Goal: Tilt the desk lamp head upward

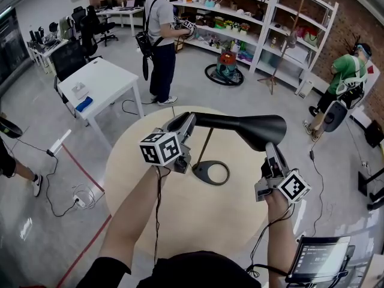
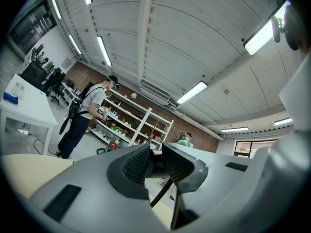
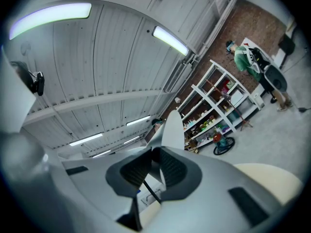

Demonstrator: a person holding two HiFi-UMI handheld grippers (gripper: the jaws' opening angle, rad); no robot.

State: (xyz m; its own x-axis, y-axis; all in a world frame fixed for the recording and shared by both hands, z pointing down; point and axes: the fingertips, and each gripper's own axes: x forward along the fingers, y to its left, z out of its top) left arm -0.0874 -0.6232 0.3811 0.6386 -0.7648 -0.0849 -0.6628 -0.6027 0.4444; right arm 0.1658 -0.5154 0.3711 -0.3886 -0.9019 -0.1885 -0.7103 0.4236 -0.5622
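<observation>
A black desk lamp stands on the round beige table (image 1: 138,191), with its ring base (image 1: 211,173) and thin stem (image 1: 207,144) under a long level body. My left gripper (image 1: 185,125) is shut on the body's rear end, which shows dark between the pads (image 2: 133,166) in the left gripper view. My right gripper (image 1: 271,147) reaches up from below and is shut on the rim of the lamp head (image 1: 261,129). In the right gripper view the shade's pale inside (image 3: 174,125) rises from between the jaws, and the stem (image 3: 151,192) crosses below.
A white table (image 1: 99,83) stands at the back left, with cables (image 1: 84,194) on the floor near it. Shelves (image 1: 240,23) line the back wall. One person (image 1: 161,35) stands by them, another in green (image 1: 348,71) at the right. A screen (image 1: 318,257) sits at the lower right.
</observation>
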